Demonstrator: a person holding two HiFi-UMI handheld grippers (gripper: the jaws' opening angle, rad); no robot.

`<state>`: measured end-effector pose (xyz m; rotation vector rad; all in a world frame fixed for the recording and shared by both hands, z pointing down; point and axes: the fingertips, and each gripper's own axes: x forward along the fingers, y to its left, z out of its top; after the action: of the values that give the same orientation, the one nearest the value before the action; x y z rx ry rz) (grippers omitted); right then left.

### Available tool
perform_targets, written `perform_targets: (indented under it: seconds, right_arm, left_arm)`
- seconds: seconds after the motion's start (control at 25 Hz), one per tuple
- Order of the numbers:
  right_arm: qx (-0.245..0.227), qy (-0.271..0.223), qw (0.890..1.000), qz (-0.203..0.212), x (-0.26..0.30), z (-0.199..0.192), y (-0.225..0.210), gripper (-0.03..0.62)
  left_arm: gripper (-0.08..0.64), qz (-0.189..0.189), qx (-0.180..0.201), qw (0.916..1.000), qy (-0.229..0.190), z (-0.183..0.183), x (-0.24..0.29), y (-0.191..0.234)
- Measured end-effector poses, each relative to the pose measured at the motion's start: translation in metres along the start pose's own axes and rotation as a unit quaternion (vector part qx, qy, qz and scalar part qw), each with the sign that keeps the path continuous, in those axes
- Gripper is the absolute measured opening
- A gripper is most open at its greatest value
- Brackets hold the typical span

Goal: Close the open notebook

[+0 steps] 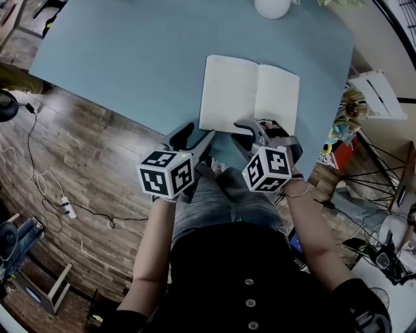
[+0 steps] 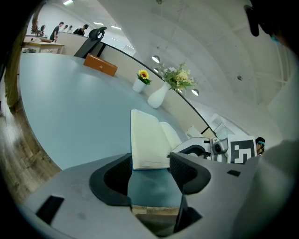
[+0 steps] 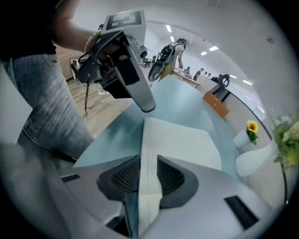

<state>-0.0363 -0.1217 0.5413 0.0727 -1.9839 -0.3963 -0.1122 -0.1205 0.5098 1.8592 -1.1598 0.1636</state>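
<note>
The open notebook (image 1: 247, 91) lies flat with blank cream pages on the blue table (image 1: 130, 58), close to its near edge. My right gripper (image 1: 263, 128) is at the near edge of the right-hand page. In the right gripper view the notebook (image 3: 182, 140) runs in between the pads, and the gripper (image 3: 147, 175) is shut on that edge. My left gripper (image 1: 198, 135) is open just short of the notebook's near left corner. Only blue table shows between the left gripper's (image 2: 150, 170) jaws, with the notebook (image 2: 147, 137) right beyond them.
A white vase (image 1: 272, 6) stands at the table's far edge, with a small sunflower pot (image 2: 140, 83) and a brown box (image 2: 100, 65) further along. The table's near edge is under my grippers. Cables lie on the wooden floor (image 1: 39, 175) to the left.
</note>
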Motion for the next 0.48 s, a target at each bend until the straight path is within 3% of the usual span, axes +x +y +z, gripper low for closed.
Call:
perform_targets:
  seconds: [0.08,0.4,0.48]
  right_arm:
    - [-0.001,0.002,1.0,-0.007,-0.0002,-0.0022,-0.0013,0.118]
    - [0.015,0.005,1.0,0.013,0.0031,-0.002,-0.0047,0.127]
    - [0.03,0.006,0.999,0.018,0.0023,-0.0017,-0.0019,0.099]
  left_arm:
    - [0.235,0.0,0.0,1.0,0.0,-0.0009,-0.0009,-0.0005]
    - [0.235,-0.005,0.0,1.0,0.002,-0.0018,0.0009,0.0002]
    - [0.235,-0.005,0.001,1.0,0.004,-0.0035,0.0021,-0.001]
